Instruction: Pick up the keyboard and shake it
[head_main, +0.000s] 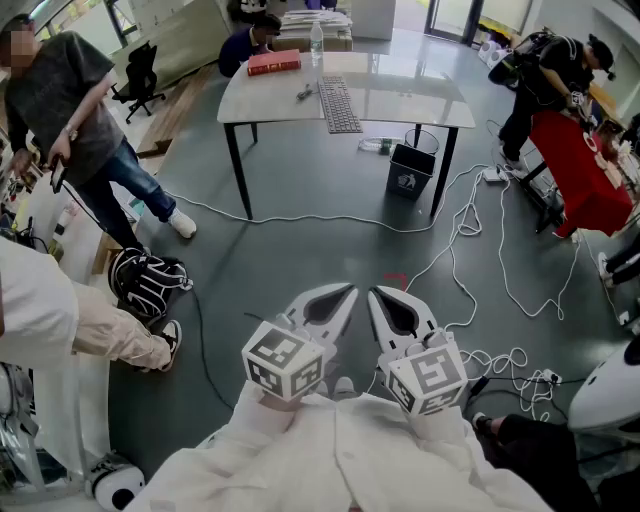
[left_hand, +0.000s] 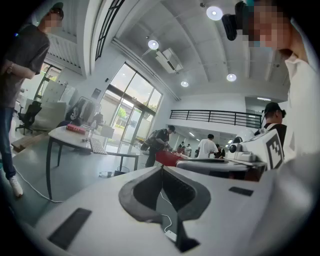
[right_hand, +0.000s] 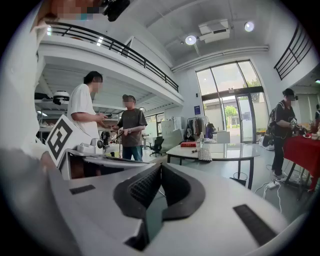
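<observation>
Large open hall with a grey floor (head_main: 300, 260), crossed by a loose white cable (head_main: 330, 219). At twelve o'clock in the head view, a pale table (head_main: 420, 100) on black legs. Near the middle of its top, the keyboard (head_main: 339, 105): lying flat, long side running away from the camera, well apart from both grippers, untouched. At the keyboard's eleven o'clock, a red book (head_main: 273, 63); at its twelve, a clear bottle (head_main: 317, 40). Under the table's right end, a black bin (head_main: 411, 170).

At six o'clock, side by side over the floor, the left gripper (head_main: 347, 291) and the right gripper (head_main: 375, 293), tips near each other, pointing toward twelve. In the left gripper view, jaws pressed together pad against pad, nothing between them; keyboard (left_hand: 97, 146) far off at ten o'clock on the table. In the right gripper view, jaws likewise closed tight on nothing; keyboard (right_hand: 205, 154) at one o'clock of the tips.

At ten o'clock in the head view, a standing person (head_main: 70, 110) in a dark shirt; at eight, a black-and-white backpack (head_main: 148, 282) on the floor. At two o'clock, another person (head_main: 545, 80) bent over a red-covered table (head_main: 585, 175).
</observation>
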